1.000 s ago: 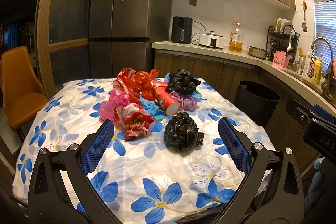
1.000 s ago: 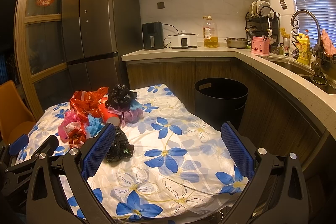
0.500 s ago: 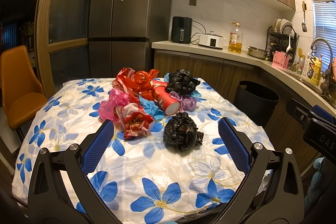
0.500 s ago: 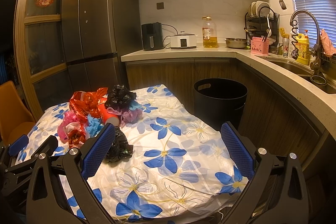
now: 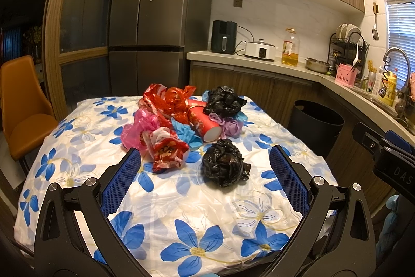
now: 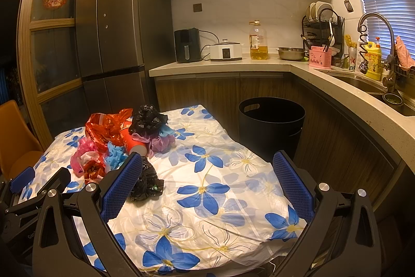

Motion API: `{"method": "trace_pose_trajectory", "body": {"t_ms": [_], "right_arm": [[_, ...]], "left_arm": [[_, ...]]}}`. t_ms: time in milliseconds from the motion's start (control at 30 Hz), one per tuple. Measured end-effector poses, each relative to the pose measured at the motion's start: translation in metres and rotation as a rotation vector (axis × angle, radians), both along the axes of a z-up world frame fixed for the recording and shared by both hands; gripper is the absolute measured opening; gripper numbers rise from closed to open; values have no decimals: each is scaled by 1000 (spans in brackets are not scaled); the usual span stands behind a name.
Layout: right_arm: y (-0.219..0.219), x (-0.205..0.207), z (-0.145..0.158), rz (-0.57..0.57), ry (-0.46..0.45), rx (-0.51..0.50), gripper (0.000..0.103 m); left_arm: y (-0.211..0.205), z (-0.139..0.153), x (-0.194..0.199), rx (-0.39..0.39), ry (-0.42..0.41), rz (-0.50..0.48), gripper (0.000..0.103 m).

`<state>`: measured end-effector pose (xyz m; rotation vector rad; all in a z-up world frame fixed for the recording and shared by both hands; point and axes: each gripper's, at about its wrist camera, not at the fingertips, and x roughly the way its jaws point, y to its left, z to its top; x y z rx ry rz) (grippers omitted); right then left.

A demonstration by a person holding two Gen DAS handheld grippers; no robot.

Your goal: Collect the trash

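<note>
A pile of crumpled trash lies on the flowered tablecloth (image 5: 181, 204): a red plastic bag (image 5: 168, 98), a pink bag (image 5: 138, 126), a red-and-white bag (image 5: 167, 151), a red paper cup (image 5: 203, 122) on its side, a black bag on top (image 5: 224, 100) and a loose black bag (image 5: 224, 165) nearest me. My left gripper (image 5: 205, 166) hovers open above the table's near side, the loose black bag lying beyond its blue pads. My right gripper (image 6: 207, 173) is open too, to the right of the pile (image 6: 122, 137). A black bin (image 6: 271, 126) stands on the floor past the table's right edge.
A grey fridge (image 5: 150, 17) and a counter (image 5: 259, 63) with an air fryer, cooker and oil bottle run behind the table. The sink (image 6: 363, 82) and dish rack are on the right. An orange chair (image 5: 20, 105) stands at the left.
</note>
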<state>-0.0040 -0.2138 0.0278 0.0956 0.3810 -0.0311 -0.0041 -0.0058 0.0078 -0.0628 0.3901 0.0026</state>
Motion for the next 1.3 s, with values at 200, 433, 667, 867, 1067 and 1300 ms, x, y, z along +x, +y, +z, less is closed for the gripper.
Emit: {"method": "trace_pose_trajectory", "body": {"t_ms": [200,433,667,867,1067,1300], "right_arm": [[0,0,-1,2,-1,0,98],[0,0,-2,0,-2,0,98],[0,0,-1,-2,-4,0,98],[0,1,-2,1,-3,0,98],[6,9,-13,68,-33,18,98],[27,43,-43,182,-10,31,98]], "left_arm": [[-1,0,0,1,0,-3,97],[-5,-1,-1,-1,1,-5,97],[-4,-2,-2,-3,-6,-9,97],[-2,-3,-1,-7,-15,-9,97],[11,-17,6,-31,2,14,97],[33,-37,14,-33,0,74,97]]}}
